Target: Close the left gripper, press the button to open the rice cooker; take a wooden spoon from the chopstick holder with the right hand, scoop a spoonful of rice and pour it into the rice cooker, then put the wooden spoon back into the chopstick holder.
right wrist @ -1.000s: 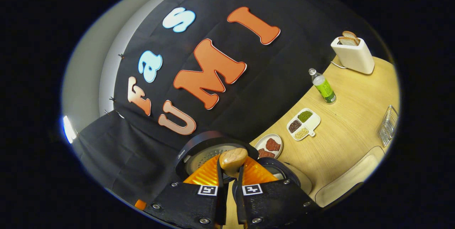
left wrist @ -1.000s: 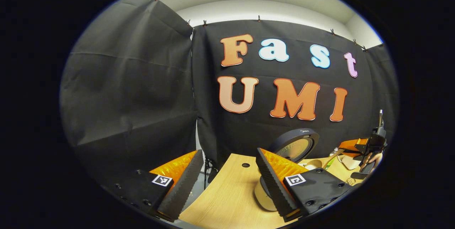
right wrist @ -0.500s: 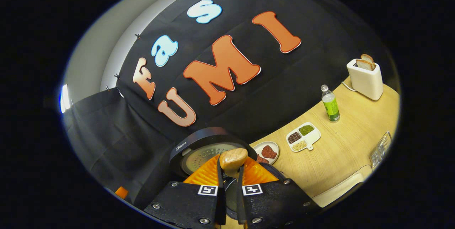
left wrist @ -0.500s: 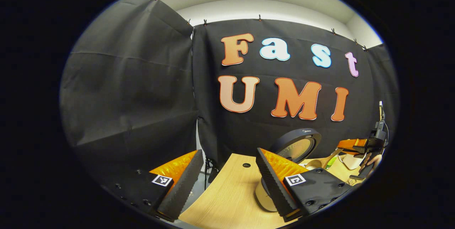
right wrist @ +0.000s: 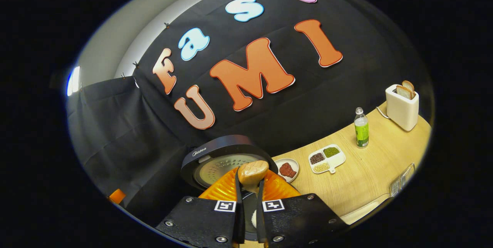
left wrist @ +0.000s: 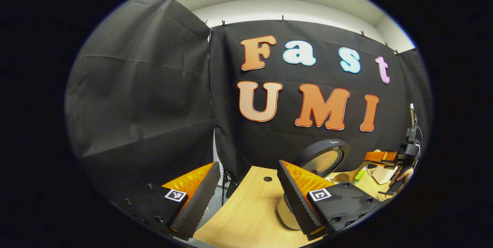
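The rice cooker stands open, its round dark lid (right wrist: 221,161) raised. In the right gripper view my right gripper (right wrist: 249,188) is shut on the wooden spoon (right wrist: 252,171), whose bowl sticks out past the fingertips above the cooker's pot; a little white shows in the pot (right wrist: 253,217) between the fingers. In the left gripper view my left gripper (left wrist: 246,201) is open and holds nothing. The cooker's lid (left wrist: 321,157) rises behind its right finger (left wrist: 296,198). Farther right, the right gripper (left wrist: 383,157) hangs near the lid, with a hand (left wrist: 402,175) behind it.
On the wooden table (right wrist: 369,171) sit a small plate with red pieces (right wrist: 287,169), a divided white dish of grains (right wrist: 326,157), a green bottle (right wrist: 361,128), a white toaster with bread (right wrist: 401,105) and a wire rack (right wrist: 402,180). A cable hole (left wrist: 267,179) marks the table's left part.
The right gripper has rolled toward level over the cooker with the spoon still in it, and has risen a little in the left gripper view. The left gripper has stayed put.
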Action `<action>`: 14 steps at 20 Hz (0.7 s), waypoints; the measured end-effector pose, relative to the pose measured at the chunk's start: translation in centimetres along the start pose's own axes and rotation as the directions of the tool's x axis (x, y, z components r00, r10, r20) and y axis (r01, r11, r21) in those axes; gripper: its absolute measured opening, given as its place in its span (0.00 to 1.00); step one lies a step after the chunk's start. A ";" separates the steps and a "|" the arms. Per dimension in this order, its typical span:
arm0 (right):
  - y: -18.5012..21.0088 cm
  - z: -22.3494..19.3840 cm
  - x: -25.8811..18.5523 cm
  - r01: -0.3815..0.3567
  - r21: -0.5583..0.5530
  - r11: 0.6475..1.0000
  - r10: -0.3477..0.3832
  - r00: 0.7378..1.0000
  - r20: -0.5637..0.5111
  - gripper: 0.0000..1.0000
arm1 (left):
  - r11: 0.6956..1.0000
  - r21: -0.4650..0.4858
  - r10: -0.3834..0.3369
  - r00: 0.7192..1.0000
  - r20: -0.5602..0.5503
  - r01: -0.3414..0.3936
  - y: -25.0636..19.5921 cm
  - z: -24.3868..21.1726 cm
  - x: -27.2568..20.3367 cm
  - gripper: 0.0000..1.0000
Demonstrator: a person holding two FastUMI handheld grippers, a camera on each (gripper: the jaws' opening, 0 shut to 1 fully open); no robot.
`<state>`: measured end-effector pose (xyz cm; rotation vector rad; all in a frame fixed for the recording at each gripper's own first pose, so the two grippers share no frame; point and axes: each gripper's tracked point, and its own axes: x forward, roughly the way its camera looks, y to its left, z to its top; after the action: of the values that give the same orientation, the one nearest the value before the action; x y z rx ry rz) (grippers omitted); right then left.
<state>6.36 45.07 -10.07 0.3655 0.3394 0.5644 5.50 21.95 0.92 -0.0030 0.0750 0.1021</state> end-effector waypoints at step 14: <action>3.2 -1.0 -0.4 -0.047 -0.257 0.965 0.044 0.999 -0.018 0.11 | 1.000 -0.002 0.017 1.000 0.004 -0.017 0.4 0.0 -0.2 0.98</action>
<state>4.18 47.52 -9.49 0.1188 0.2659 0.6475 5.26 22.38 0.92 -0.0038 0.0705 0.1188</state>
